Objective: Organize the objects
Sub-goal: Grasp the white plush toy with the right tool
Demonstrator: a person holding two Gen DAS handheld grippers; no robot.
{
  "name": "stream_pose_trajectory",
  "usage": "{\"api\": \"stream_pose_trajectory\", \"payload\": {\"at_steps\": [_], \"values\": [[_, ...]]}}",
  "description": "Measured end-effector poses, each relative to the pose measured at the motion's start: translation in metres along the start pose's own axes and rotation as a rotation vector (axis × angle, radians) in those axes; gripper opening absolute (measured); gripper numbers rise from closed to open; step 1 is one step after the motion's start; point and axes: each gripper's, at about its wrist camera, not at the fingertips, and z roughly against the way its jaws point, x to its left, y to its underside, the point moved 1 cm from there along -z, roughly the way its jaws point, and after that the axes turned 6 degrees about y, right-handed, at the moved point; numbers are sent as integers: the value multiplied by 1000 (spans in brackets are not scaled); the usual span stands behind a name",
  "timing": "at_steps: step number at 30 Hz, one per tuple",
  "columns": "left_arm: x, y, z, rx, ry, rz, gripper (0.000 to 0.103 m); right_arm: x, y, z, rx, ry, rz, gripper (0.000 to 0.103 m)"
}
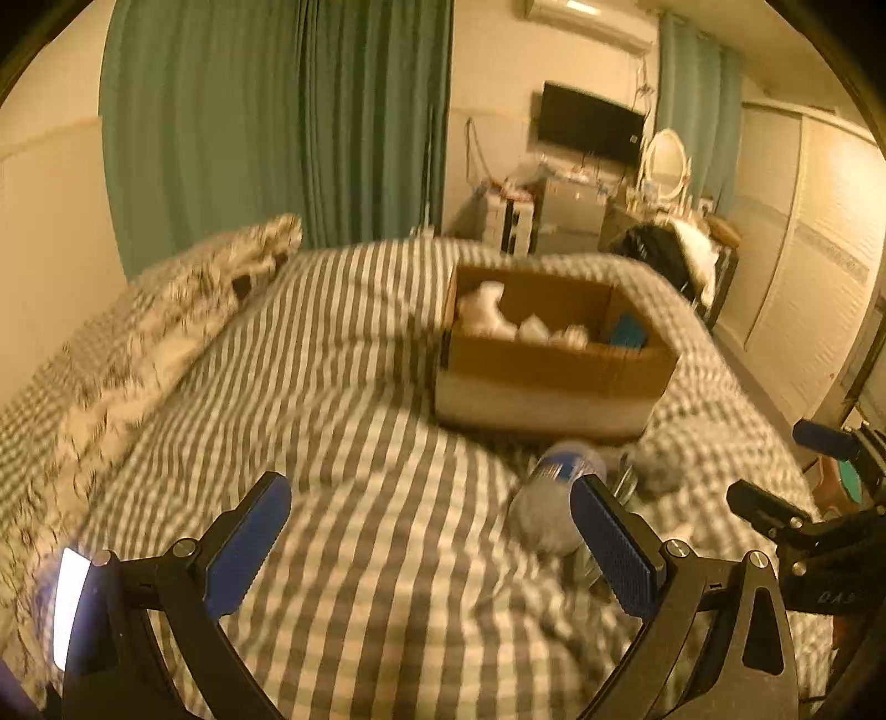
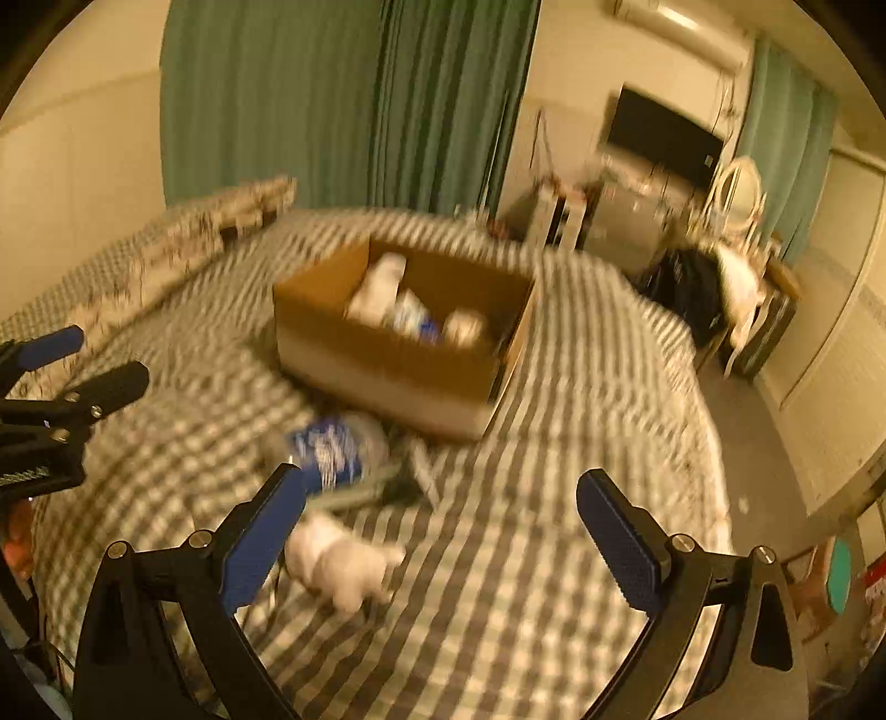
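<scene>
Cardboard box (image 1: 554,365) sits on striped bedding (image 1: 343,343); left tongs (image 1: 432,545) and right tongs (image 2: 440,534) both gape apart, empty

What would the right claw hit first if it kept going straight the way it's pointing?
Probably the checked bedspread: the open right claw points at bare fabric, with the white plush toy left of that line. Blur makes depth uncertain.

Green curtains (image 1: 277,122) hang across the upper left of the frame, behind a bed (image 1: 360,498) covered in grey-and-white checks. A patterned pillow (image 1: 183,299) lies at its left edge. In the upper right, a dark television (image 1: 590,123) hangs on the wall beside an oval mirror (image 1: 666,163), with an air conditioner (image 1: 587,14) above.
</scene>
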Motion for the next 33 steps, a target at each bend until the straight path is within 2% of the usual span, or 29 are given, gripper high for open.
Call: {"api": "stream_pose_trajectory", "payload": {"at_steps": [7,18,24,25,27,33], "values": [[0,17,-17,51,-17,-11,103,25,26,-43,126,-35,48,99],[-2,26,-34,99,-19,-28,103,49,36,-74,221,-80,83,98],[-3,29,-37,111,-19,-28,103,58,39,-85,246,-72,115,98],[-2,29,-37,111,-19,-29,103,58,39,-85,243,-70,118,95],[-2,30,-36,113,-18,-30,103,59,39,-82,230,-93,117,81],[-10,30,-35,115,-6,-49,103,52,38,-63,182,-102,101,80]]}}
